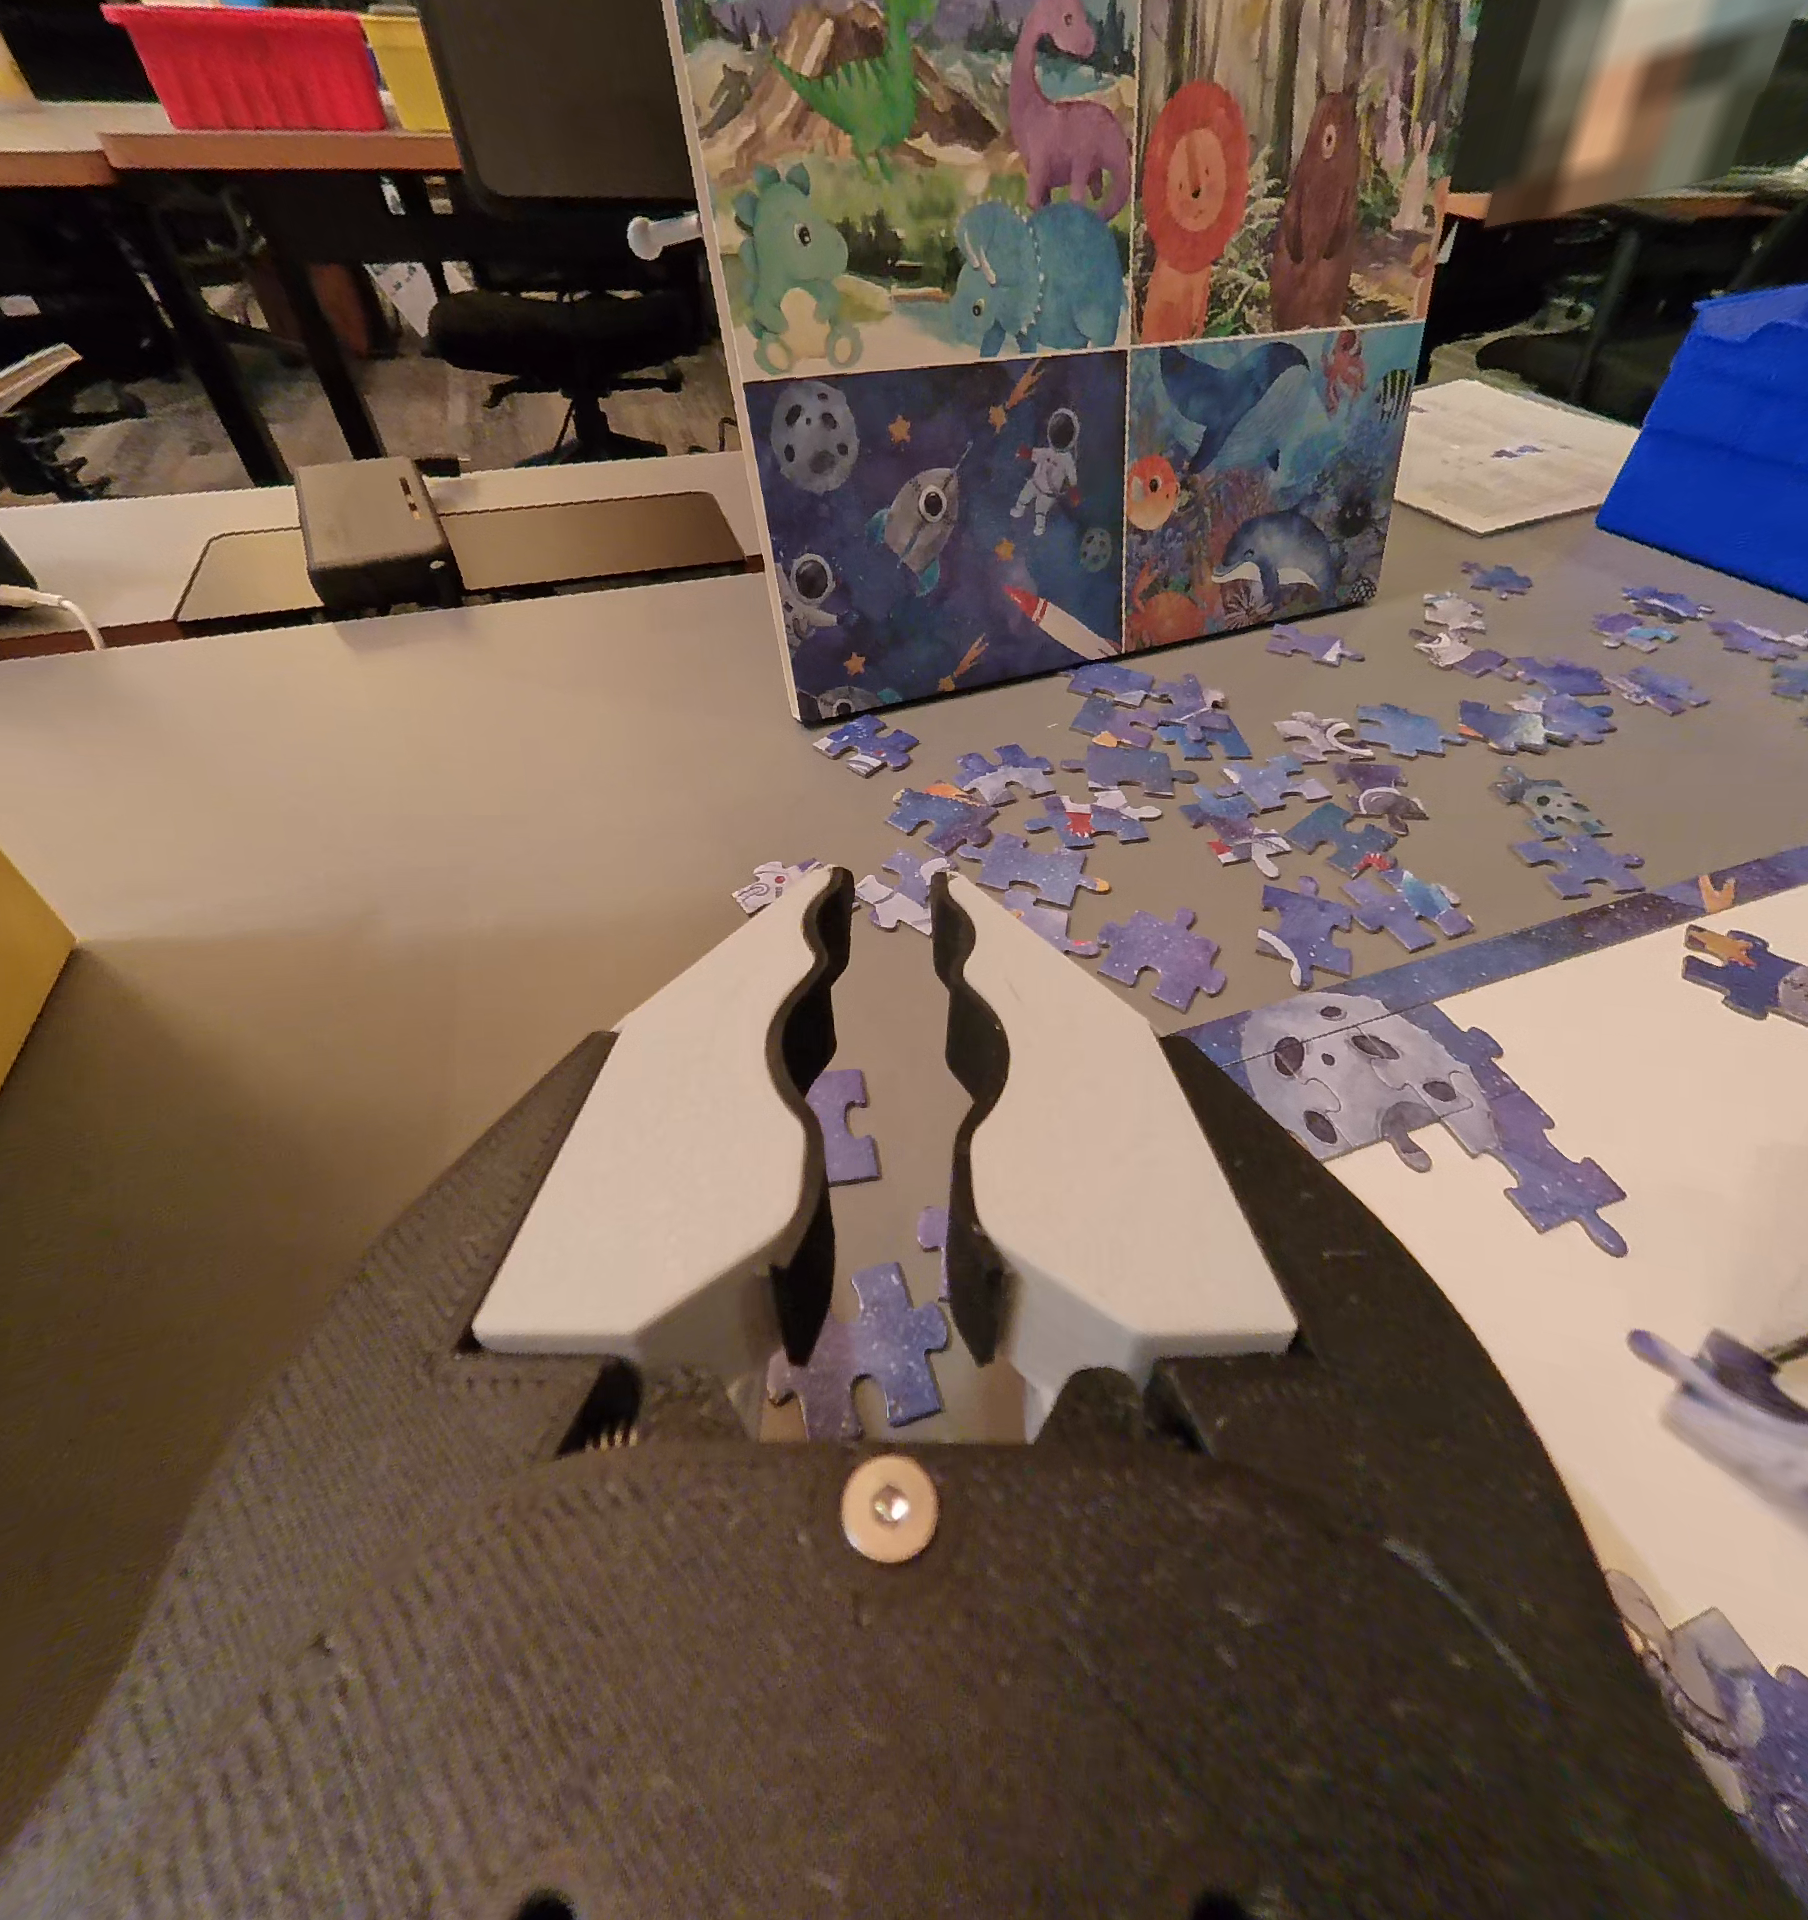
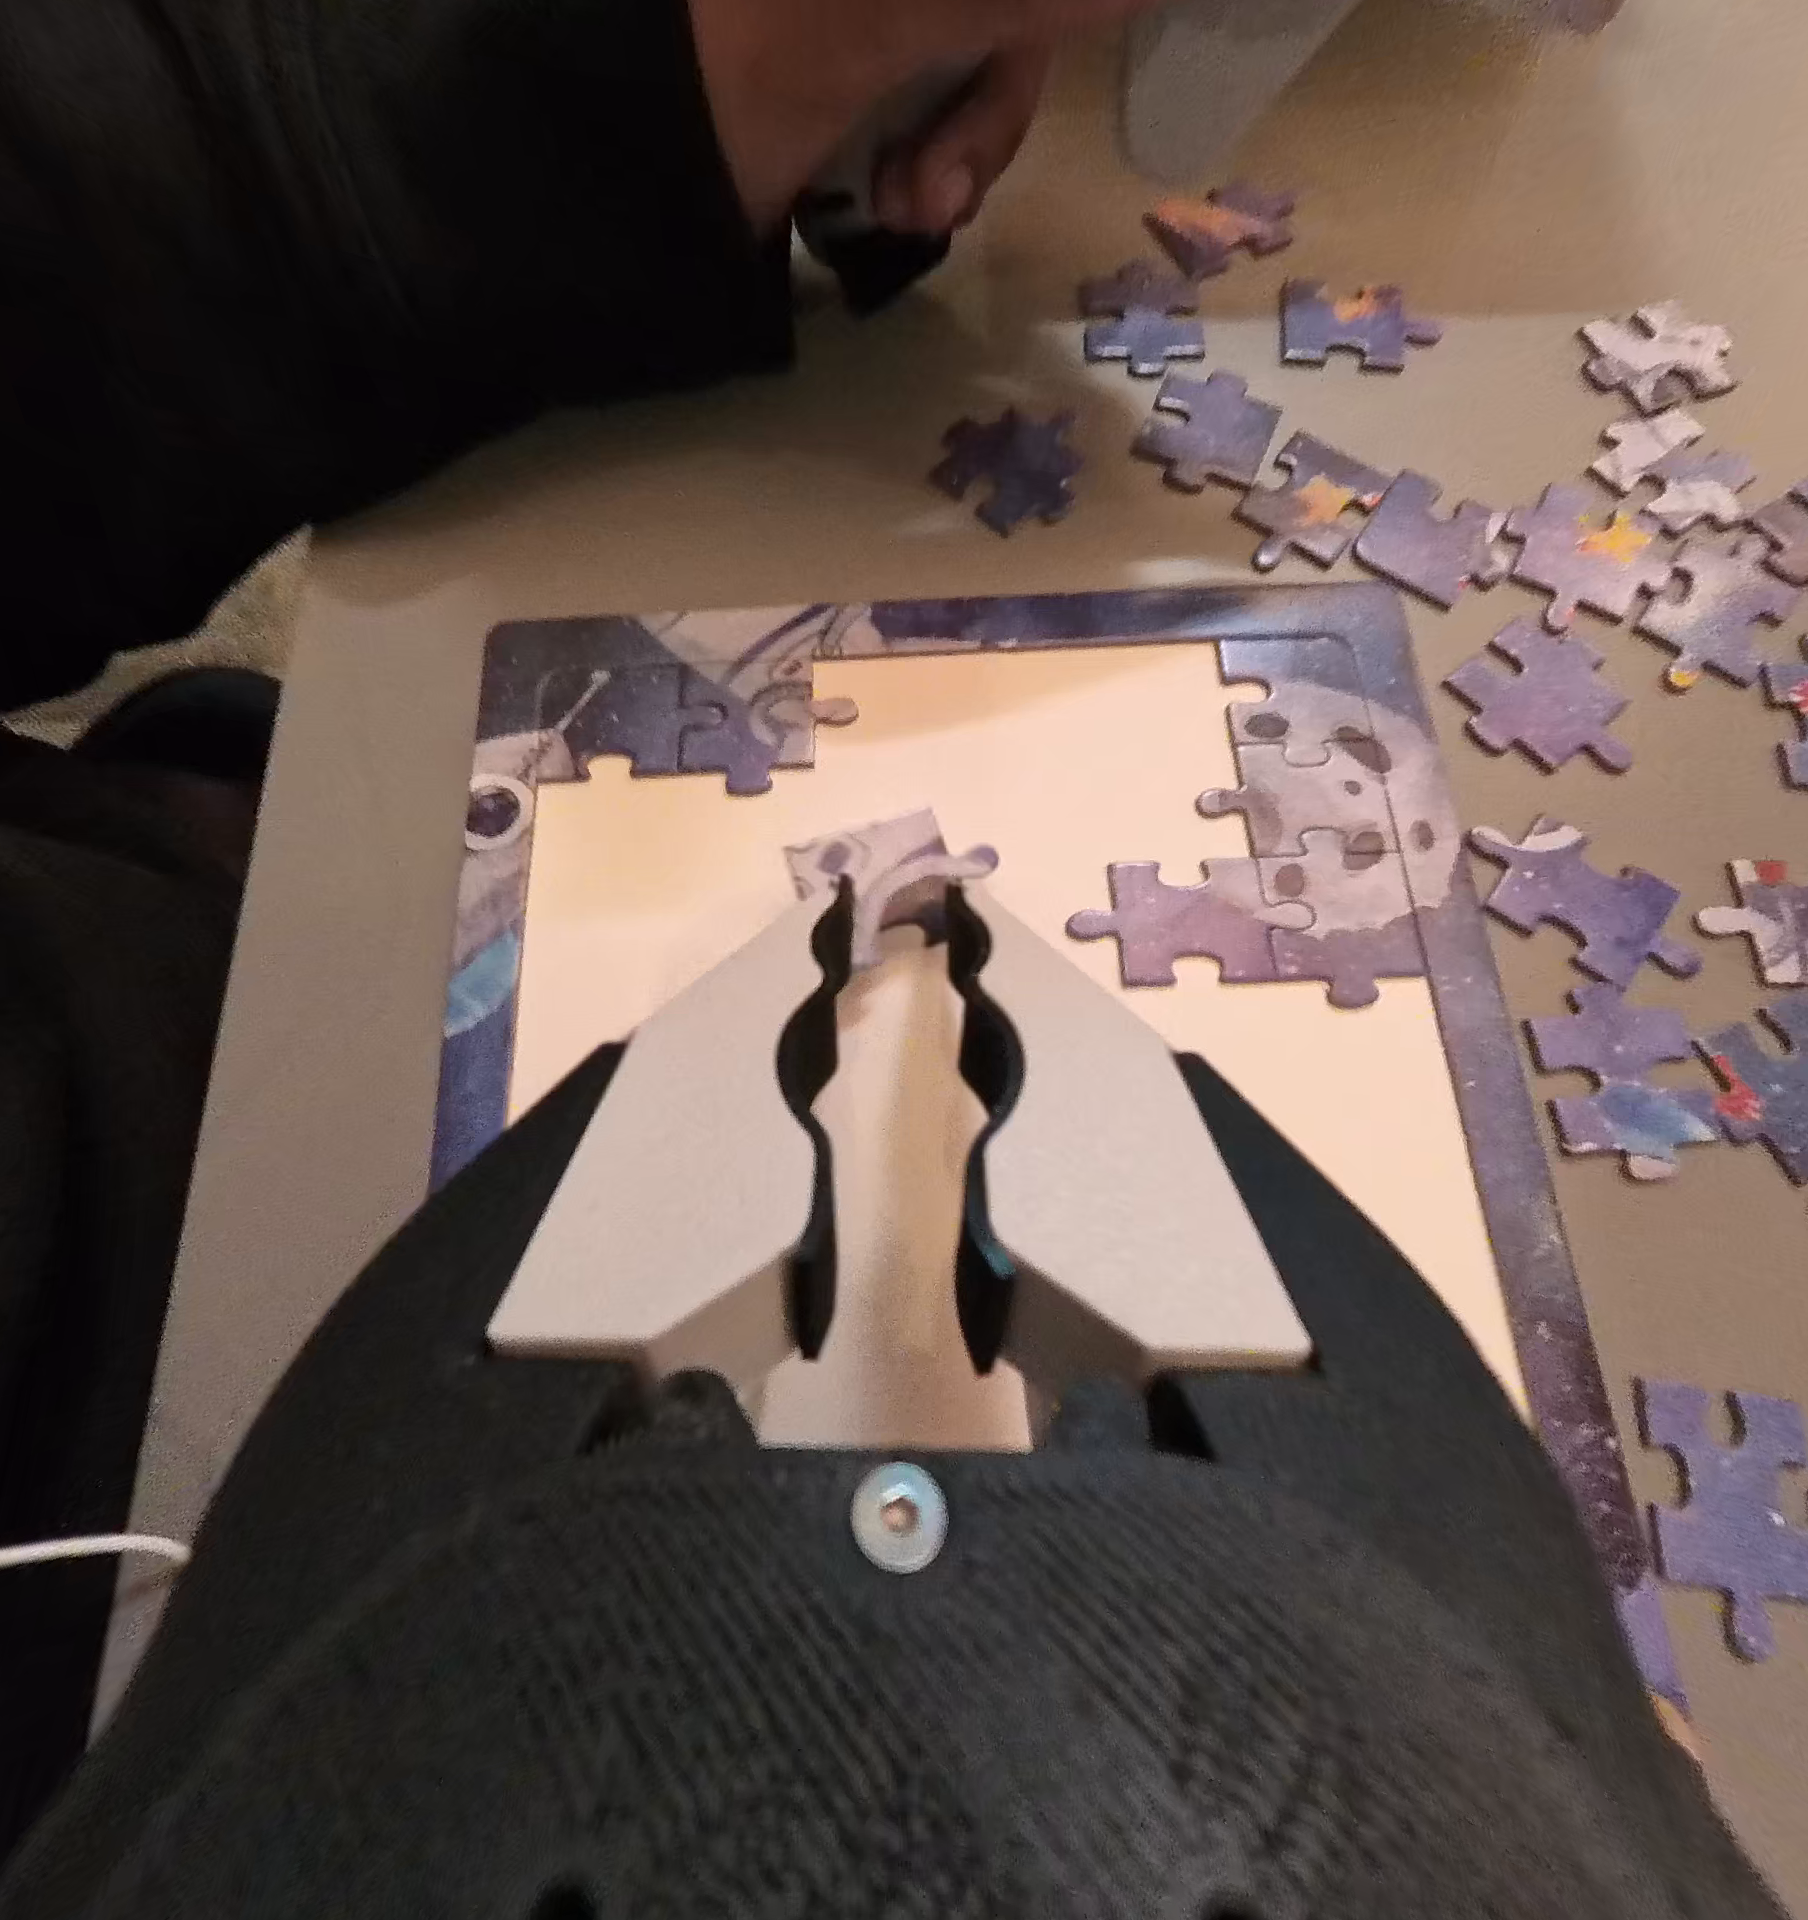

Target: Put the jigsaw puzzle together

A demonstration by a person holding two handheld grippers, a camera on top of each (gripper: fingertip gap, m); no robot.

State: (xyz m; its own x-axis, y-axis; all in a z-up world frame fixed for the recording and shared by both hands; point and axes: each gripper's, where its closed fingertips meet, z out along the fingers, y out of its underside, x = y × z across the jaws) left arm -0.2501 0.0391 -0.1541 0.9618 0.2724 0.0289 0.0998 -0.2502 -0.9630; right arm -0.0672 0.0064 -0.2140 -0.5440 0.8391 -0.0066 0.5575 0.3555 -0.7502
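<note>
Right claw (image 2: 895, 894) is open just a little, and its two tips pinch a pale lilac puzzle piece (image 2: 879, 847). The piece sticks out in front of the tips. One knob of the piece points to the right.

The piece is over the middle of the puzzle tray (image 2: 1482, 935), above the bare cream floor. It touches no other piece. A group of joined moon pieces (image 2: 1315, 821) sits to the right of it, along the right side of the tray. Another joined group (image 2: 671, 717) sits in the far left corner, ahead of the claw and a bit to the left. The pale piece is between these two groups, apart from both.

Left claw (image 1: 892, 894) is also open only a little, and it holds nothing. It hangs over the grey bench (image 1: 360, 790), to the left of the tray. Loose puzzle pieces (image 1: 1160, 951) lie flat on the bench past its tips and off to the right. One purple piece (image 1: 843, 1127) lies on the bench right under the gap of the claw, not touching the pads.

A puzzle box with animal and space pictures (image 1: 1066, 364) stands farther back, and a blue bin (image 1: 1752, 457) is at the far right. A person's dark sleeve (image 2: 308, 260) is beyond the tray, on the left.
</note>
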